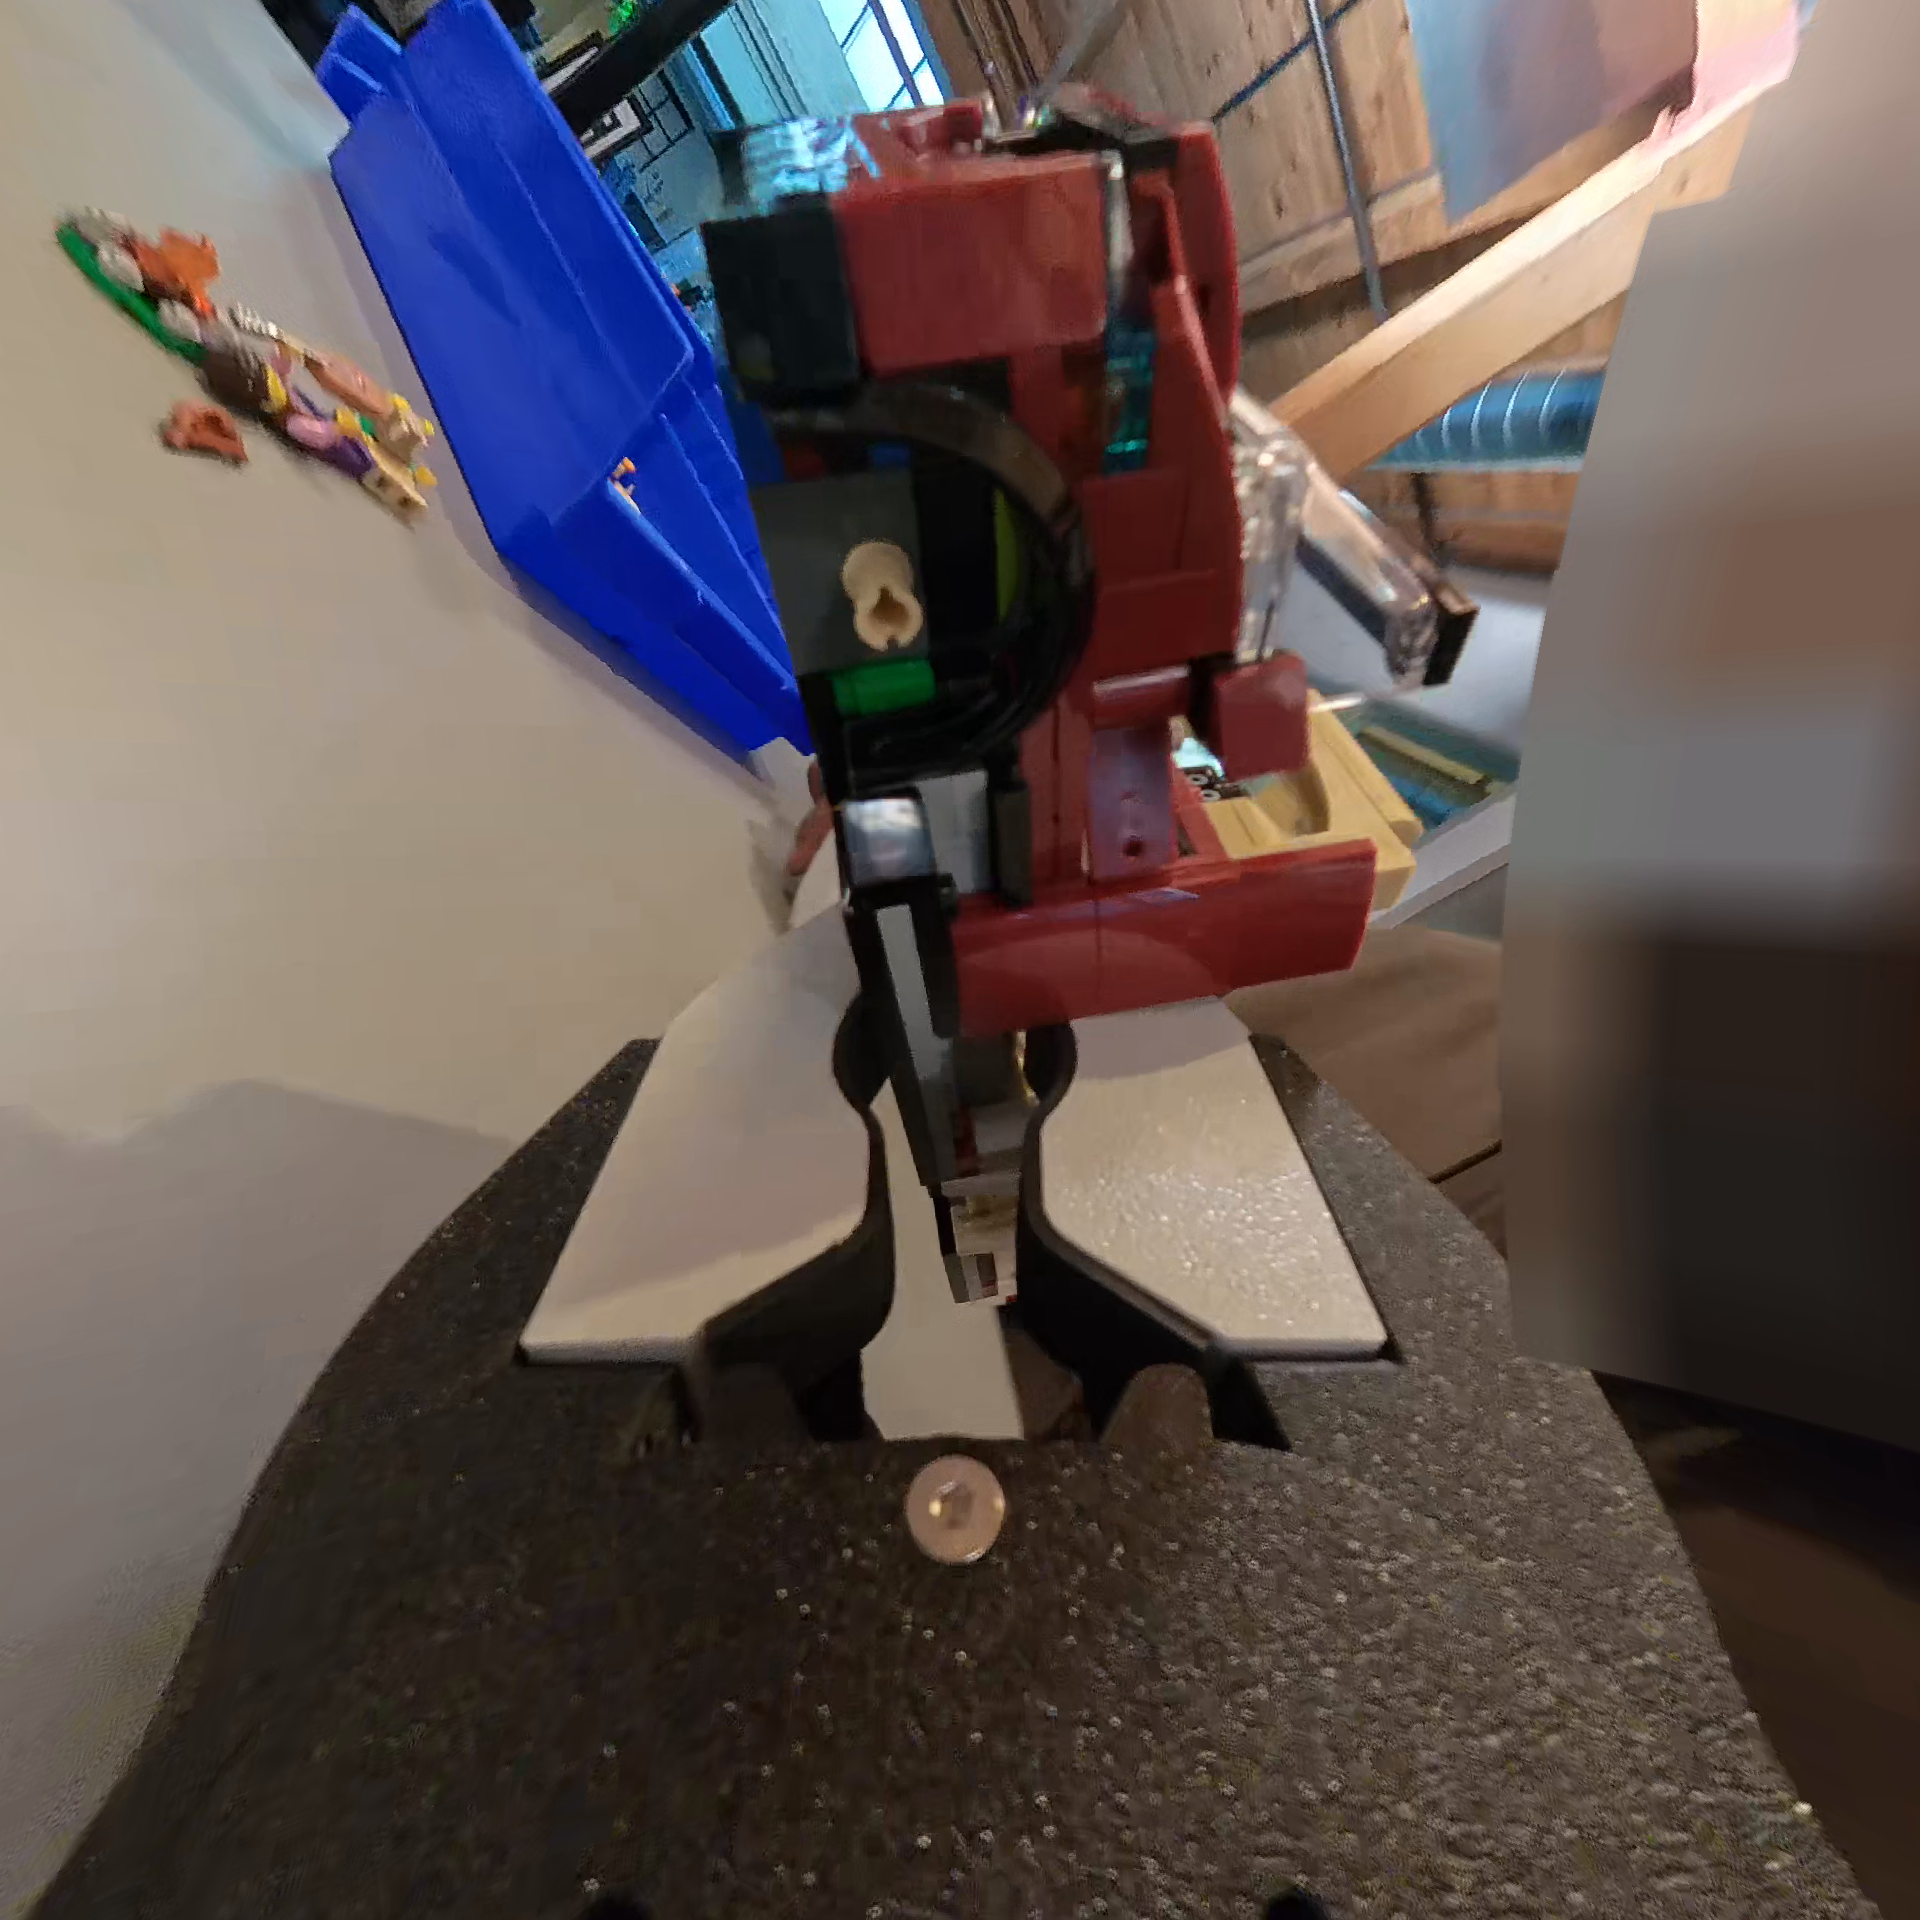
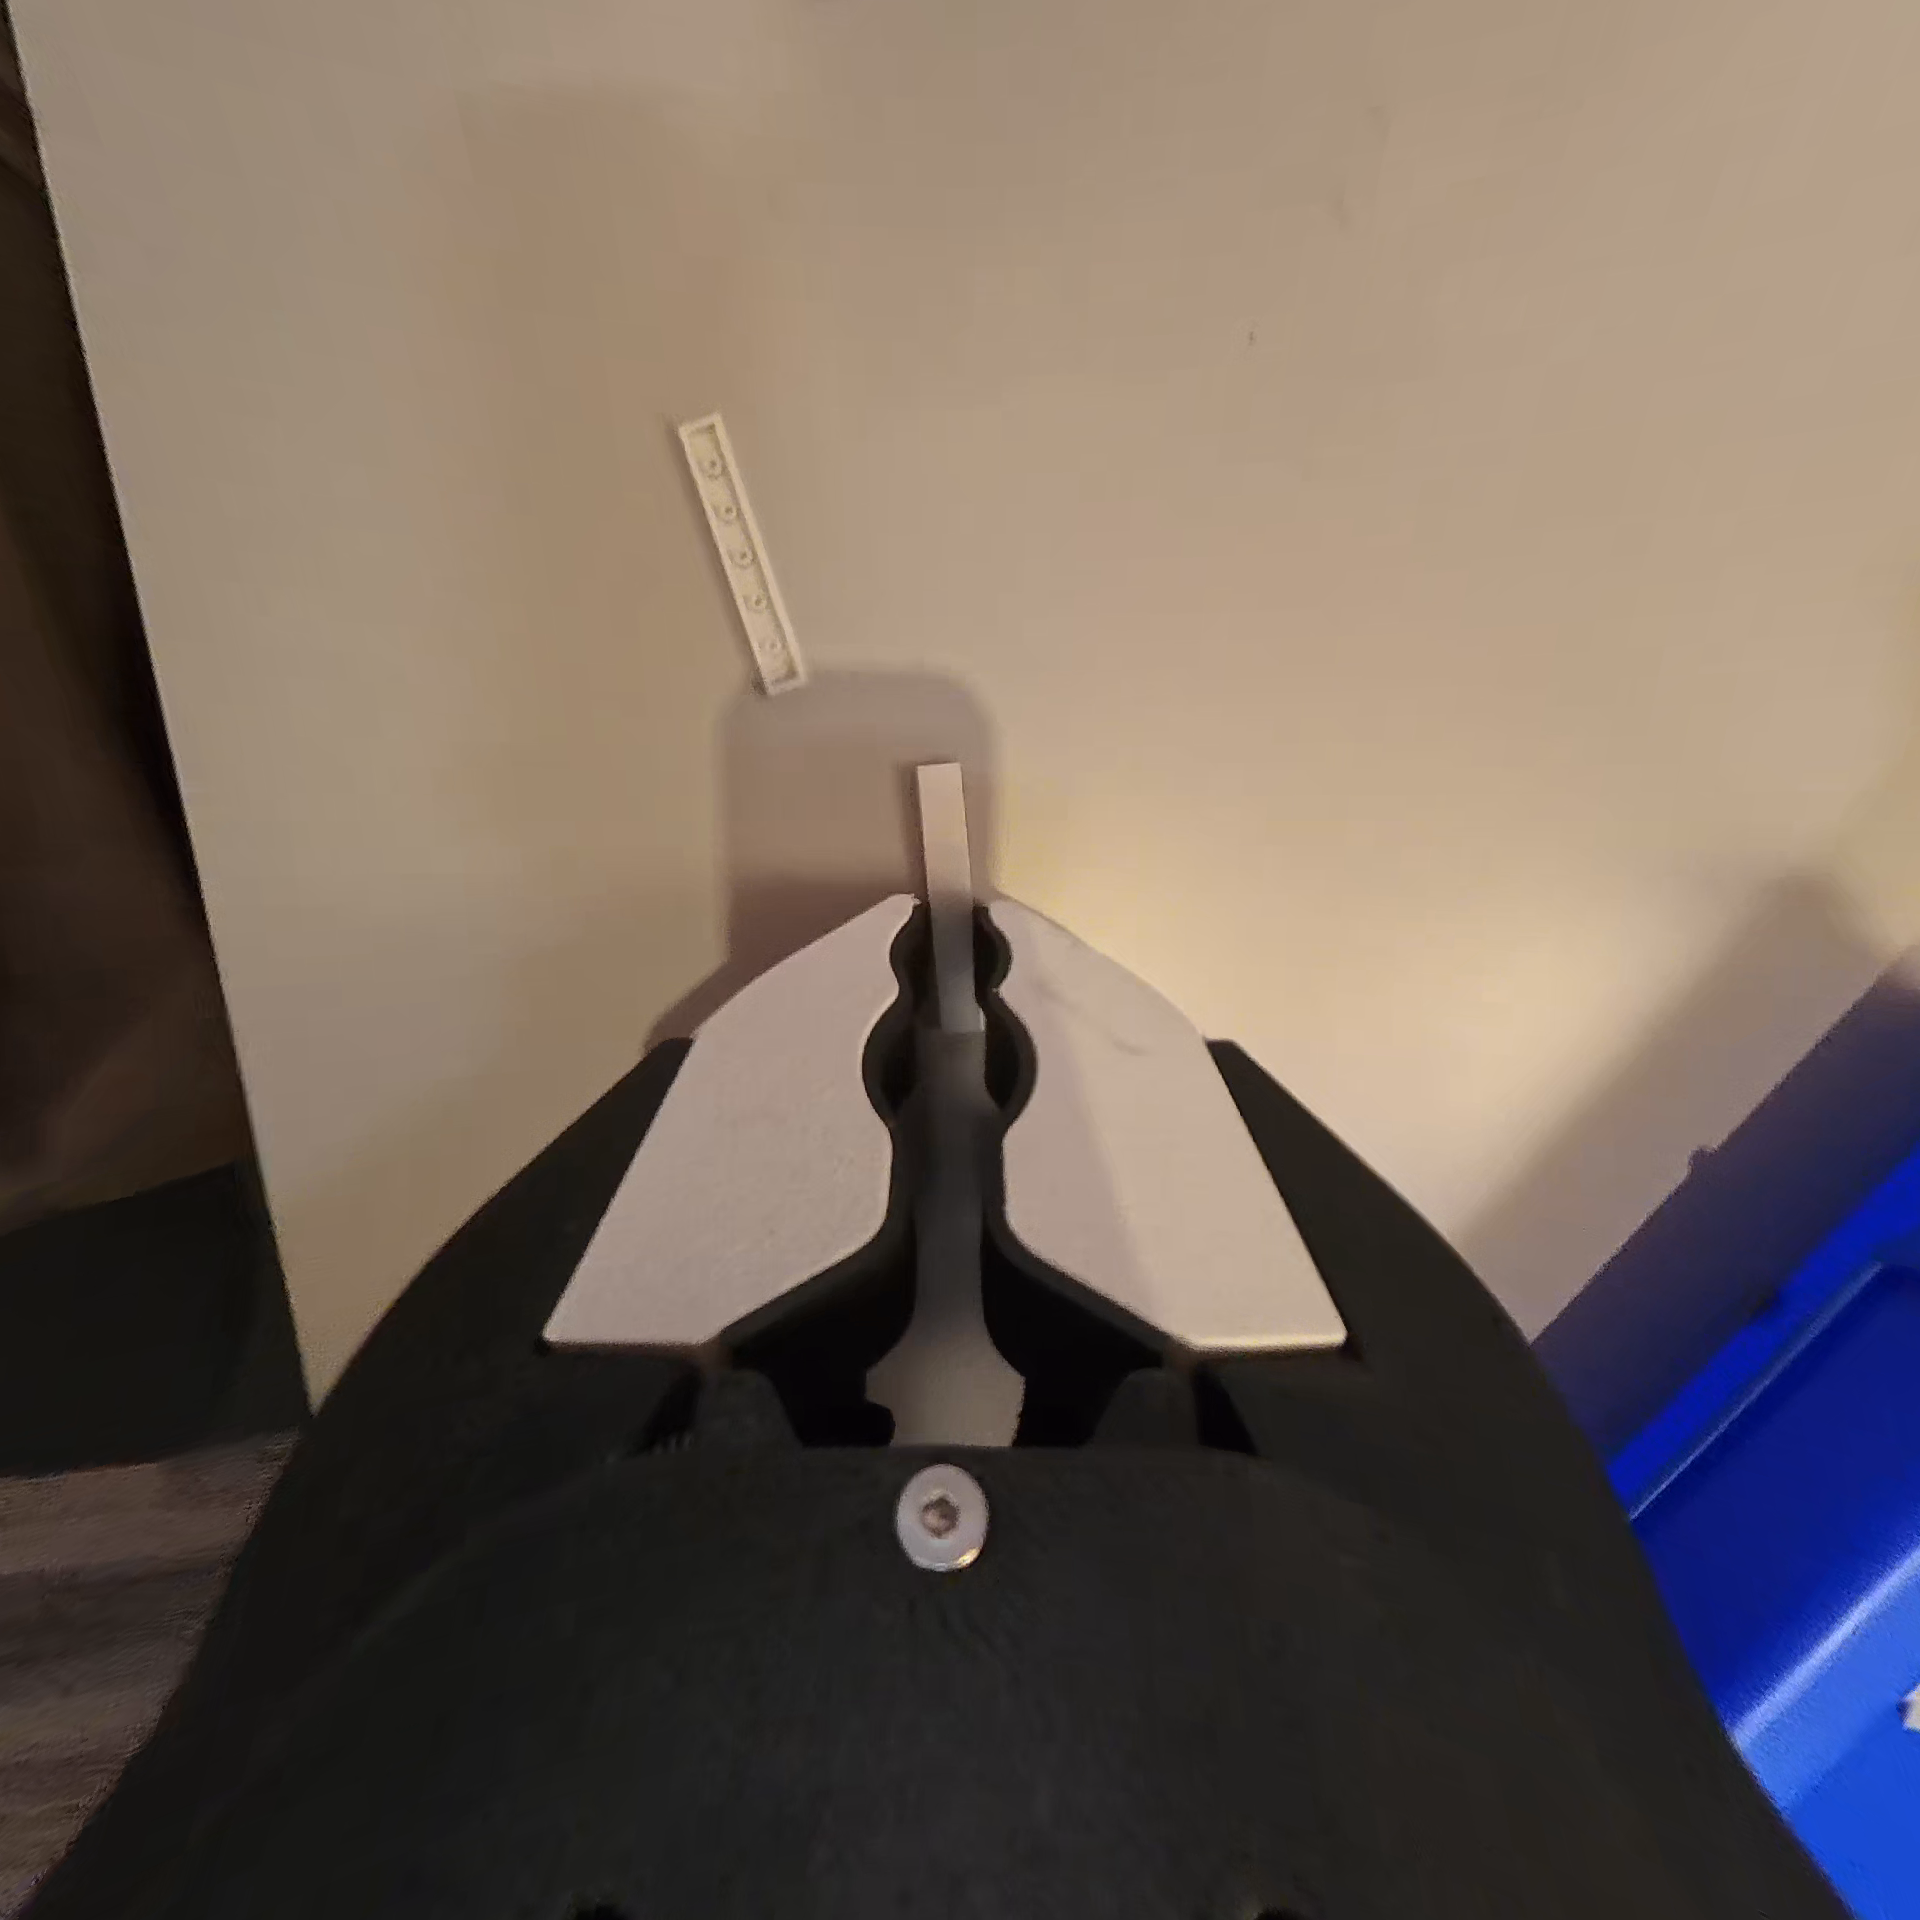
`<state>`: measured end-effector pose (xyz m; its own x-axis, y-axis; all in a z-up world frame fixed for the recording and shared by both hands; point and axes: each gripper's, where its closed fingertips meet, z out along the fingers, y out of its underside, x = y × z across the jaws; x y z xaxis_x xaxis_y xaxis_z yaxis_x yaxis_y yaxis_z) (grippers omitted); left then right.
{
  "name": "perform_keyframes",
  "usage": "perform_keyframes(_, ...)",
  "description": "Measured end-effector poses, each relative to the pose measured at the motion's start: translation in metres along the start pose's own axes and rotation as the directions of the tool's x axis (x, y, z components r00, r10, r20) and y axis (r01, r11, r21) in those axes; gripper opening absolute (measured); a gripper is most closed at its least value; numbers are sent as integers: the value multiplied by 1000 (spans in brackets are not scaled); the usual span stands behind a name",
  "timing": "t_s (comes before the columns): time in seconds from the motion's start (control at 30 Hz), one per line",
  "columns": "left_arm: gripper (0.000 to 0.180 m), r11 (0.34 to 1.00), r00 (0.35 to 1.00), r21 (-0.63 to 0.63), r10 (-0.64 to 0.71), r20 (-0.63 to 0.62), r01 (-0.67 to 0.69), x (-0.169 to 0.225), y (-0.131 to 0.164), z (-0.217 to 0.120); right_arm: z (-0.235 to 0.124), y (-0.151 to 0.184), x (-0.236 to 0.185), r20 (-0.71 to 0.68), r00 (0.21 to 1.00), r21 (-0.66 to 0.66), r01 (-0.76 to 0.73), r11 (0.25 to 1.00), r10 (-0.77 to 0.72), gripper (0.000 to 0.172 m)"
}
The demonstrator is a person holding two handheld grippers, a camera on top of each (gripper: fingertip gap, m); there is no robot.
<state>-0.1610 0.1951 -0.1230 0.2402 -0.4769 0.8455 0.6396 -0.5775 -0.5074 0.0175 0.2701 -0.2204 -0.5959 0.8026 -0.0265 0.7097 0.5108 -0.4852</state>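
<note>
Gripping a dark red and black brick-built model [image 1: 1049, 582] by its lower end, the left gripper [image 1: 961, 1049] has both fingers clamped on the model's narrow black and grey base, the body standing up ahead of them. Beyond it on the white counter [image 1: 260, 727] sit a blue bin [image 1: 520, 343] and a loose cluster of small coloured bricks [image 1: 249, 353]. The right gripper [image 2: 945, 935] pinches a thin white strip piece [image 2: 943, 873] between its tips, just above the counter; a second white studded plate [image 2: 740, 556] lies near, to its left.

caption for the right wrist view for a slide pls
Right gripper clamps a thin white strip above the table.
</note>
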Motion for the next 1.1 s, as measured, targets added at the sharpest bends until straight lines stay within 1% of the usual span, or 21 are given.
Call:
perform_keyframes(0.07,22,995,995,26,-96,-14,96,-3,-1,-1,0,-12,4,-11,1000,34,29,999,-29,7)
perform_keyframes(0.17,22,976,978,60,-205,-34,207,-8,-3,-4,-4,-42,10,-20,995,120,95,988,-94,7)
perform_keyframes(0.27,22,969,972,77,-234,-36,236,-11,-5,-6,-11,-79,15,-28,982,209,186,960,-184,8)
perform_keyframes(0.33,22,966,969,68,-246,-36,248,-11,-4,-5,-14,-102,15,-29,962,247,271,930,-272,8)
perform_keyframes(0.47,22,958,958,13,-286,-32,286,-12,3,-3,-19,-140,12,-17,897,287,427,857,-441,8)
perform_keyframes(0.6,22,945,947,-67,-322,-4,321,-13,17,1,-29,-170,6,14,822,333,533,778,-570,8)
perform_keyframes(0.73,23,921,929,-138,-371,-20,365,-8,29,7,-22,-184,-5,66,724,320,637,702,-687,8)
perform_keyframes(0.87,23,914,923,-158,-383,-31,374,-5,33,9,-10,-186,-14,120,630,289,718,634,-767,8)
perform_keyframes(1.1,23,911,921,-163,-389,-30,379,-6,34,9,-5,-190,-12,143,549,272,778,566,-824,8)
